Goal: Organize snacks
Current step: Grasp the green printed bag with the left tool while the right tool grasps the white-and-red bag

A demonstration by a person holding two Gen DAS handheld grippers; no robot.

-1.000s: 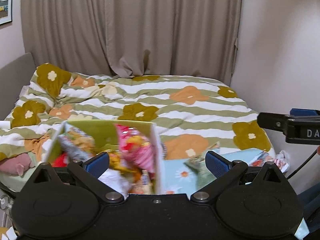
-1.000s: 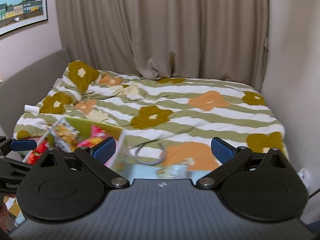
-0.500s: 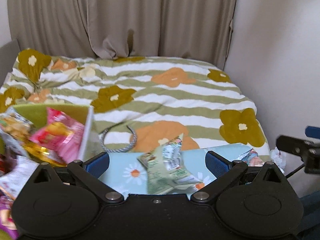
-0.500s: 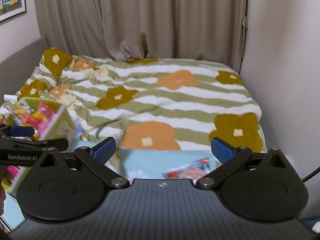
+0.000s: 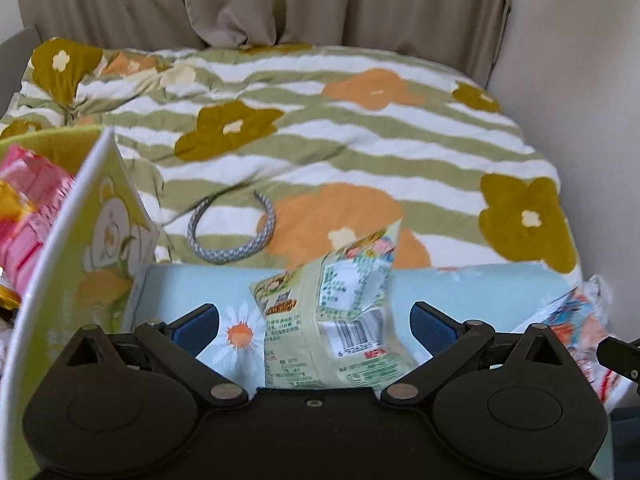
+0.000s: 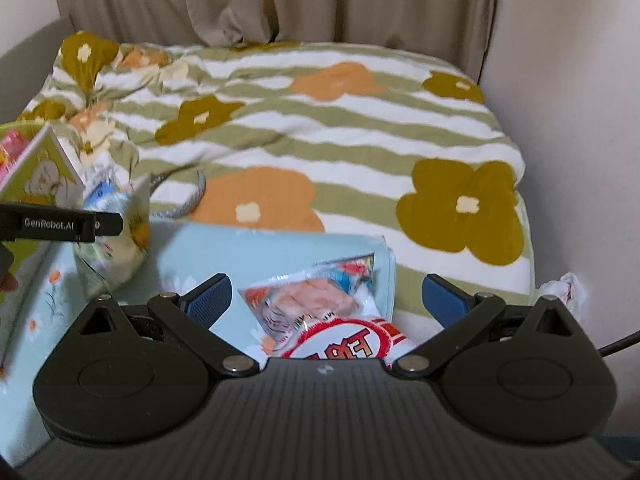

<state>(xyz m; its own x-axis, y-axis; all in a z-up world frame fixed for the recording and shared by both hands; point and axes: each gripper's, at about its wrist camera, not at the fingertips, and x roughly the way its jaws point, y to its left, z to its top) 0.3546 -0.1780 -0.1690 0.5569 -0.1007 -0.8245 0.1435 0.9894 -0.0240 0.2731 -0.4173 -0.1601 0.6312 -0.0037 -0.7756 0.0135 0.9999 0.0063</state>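
Note:
A pale green snack bag (image 5: 336, 312) stands crumpled on the light blue daisy-print surface (image 5: 472, 292), right between the blue pads of my open left gripper (image 5: 316, 324). Lying under my open right gripper (image 6: 326, 300) is a red-and-white snack bag (image 6: 320, 312); its far end shows at the right edge of the left wrist view, where the same bag (image 5: 568, 320) lies. The green bag (image 6: 112, 248) appears left in the right wrist view, behind the left gripper's black finger (image 6: 60, 222). A green bear-print box (image 5: 80, 216) at left holds pink and yellow snack packets (image 5: 28, 200).
A grey braided headband (image 5: 236, 240) lies on the flowered quilt (image 5: 360, 140) just beyond the blue surface. Beige curtains (image 5: 280, 0) hang behind the bed, and a pale wall (image 6: 568, 80) closes the right side. Crumpled wrapping (image 6: 564, 288) sits by the wall.
Both grippers have swung right and dropped lower toward the blue surface. The green bag now sits between the left pads, and the red-and-white bag between the right pads. The box has slid to the left edge.

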